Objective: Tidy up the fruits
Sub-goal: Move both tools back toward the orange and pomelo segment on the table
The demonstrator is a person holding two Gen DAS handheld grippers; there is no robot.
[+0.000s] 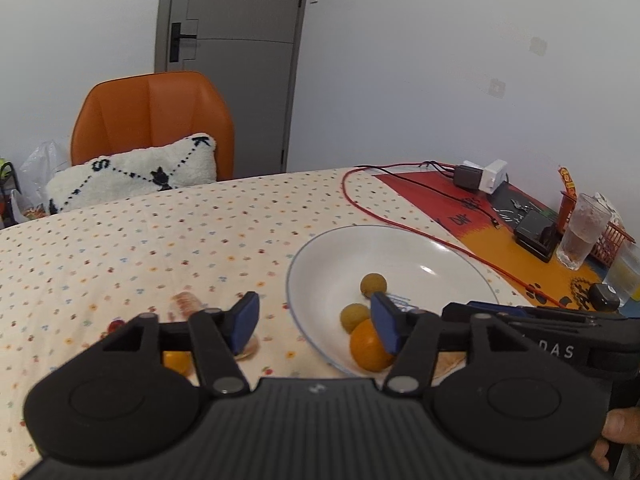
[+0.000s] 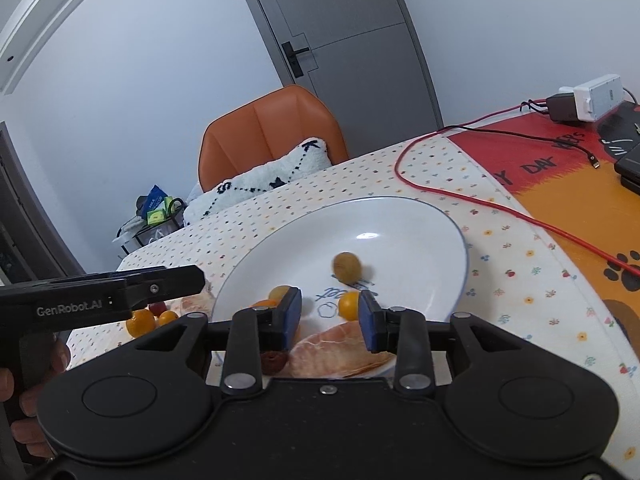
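A white plate [image 1: 400, 240] sits on the dotted tablecloth. It holds two brownish-green round fruits [image 1: 373, 284] and an orange fruit [image 1: 368, 346]. My left gripper [image 1: 316, 320] is open and empty, straddling the plate's near left rim. In the right wrist view the plate [image 2: 400, 216] holds a brown fruit [image 2: 347, 266], a small orange fruit [image 2: 349, 305], a pomelo segment [image 2: 340, 350] and a dark red fruit [image 2: 275, 361]. My right gripper [image 2: 330, 316] is open over the plate's near edge, the small orange fruit beside its right finger. Loose orange fruits [image 2: 140, 322] lie left of the plate.
A red cable [image 1: 400, 220] runs past the plate. A red and orange mat [image 1: 460, 216] at the right holds chargers [image 1: 480, 176], a black box [image 1: 536, 232] and a glass [image 1: 580, 232]. An orange chair [image 1: 152, 120] with a pillow stands behind the table. A pomelo piece [image 1: 186, 303] lies left.
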